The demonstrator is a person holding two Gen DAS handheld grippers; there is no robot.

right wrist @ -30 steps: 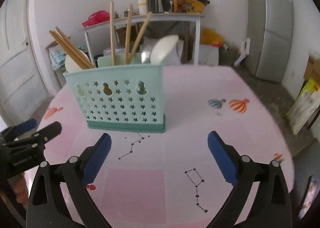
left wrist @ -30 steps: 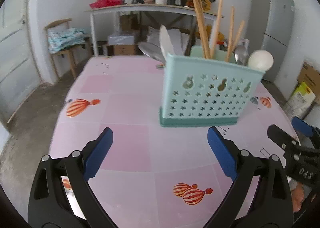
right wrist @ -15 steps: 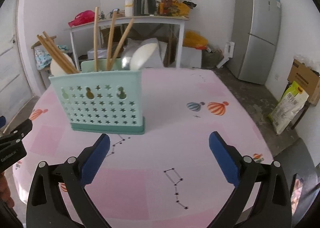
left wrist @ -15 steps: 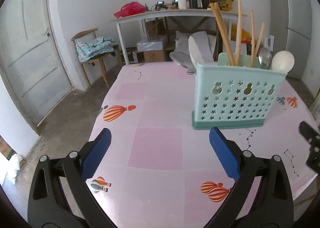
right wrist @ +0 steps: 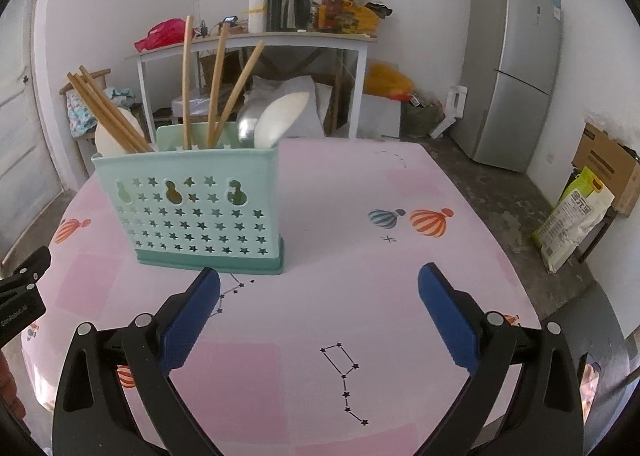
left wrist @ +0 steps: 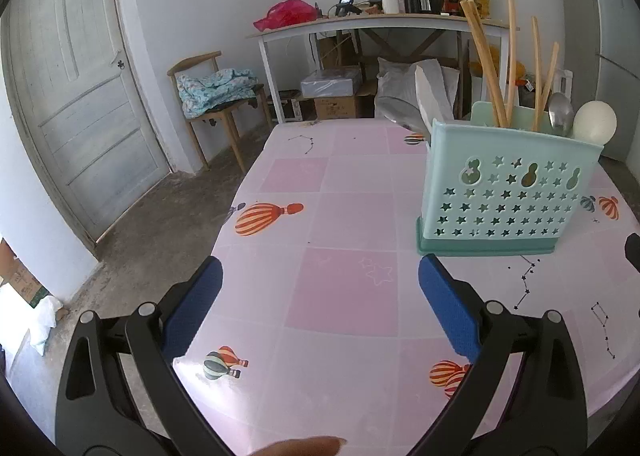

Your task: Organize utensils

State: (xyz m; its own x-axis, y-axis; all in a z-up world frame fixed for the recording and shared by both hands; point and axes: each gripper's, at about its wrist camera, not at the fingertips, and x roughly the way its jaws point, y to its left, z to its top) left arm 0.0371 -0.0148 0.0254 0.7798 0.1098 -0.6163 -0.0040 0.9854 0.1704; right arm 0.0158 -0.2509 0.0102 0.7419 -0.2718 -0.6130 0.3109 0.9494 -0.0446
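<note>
Left wrist view: the left gripper (left wrist: 320,288) has been drawn back from the utensil holder (left wrist: 504,192), and its fingers are spread with nothing between them.
Ahead-left of the right gripper (right wrist: 319,296), likewise spread and empty, the holder is seen upright on the table (right wrist: 360,256), long side facing, chopsticks (right wrist: 108,112) and spoons (right wrist: 276,120) pointing up.

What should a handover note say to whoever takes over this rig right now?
Left gripper: jaws open, empty, above the table.
Right gripper: jaws open, empty, just in front of the holder.
Mint utensil holder stands upright, holding chopsticks and spoons.
Done: no loose utensils show on the table.
Left: apparently nothing; check outside the views.
</note>
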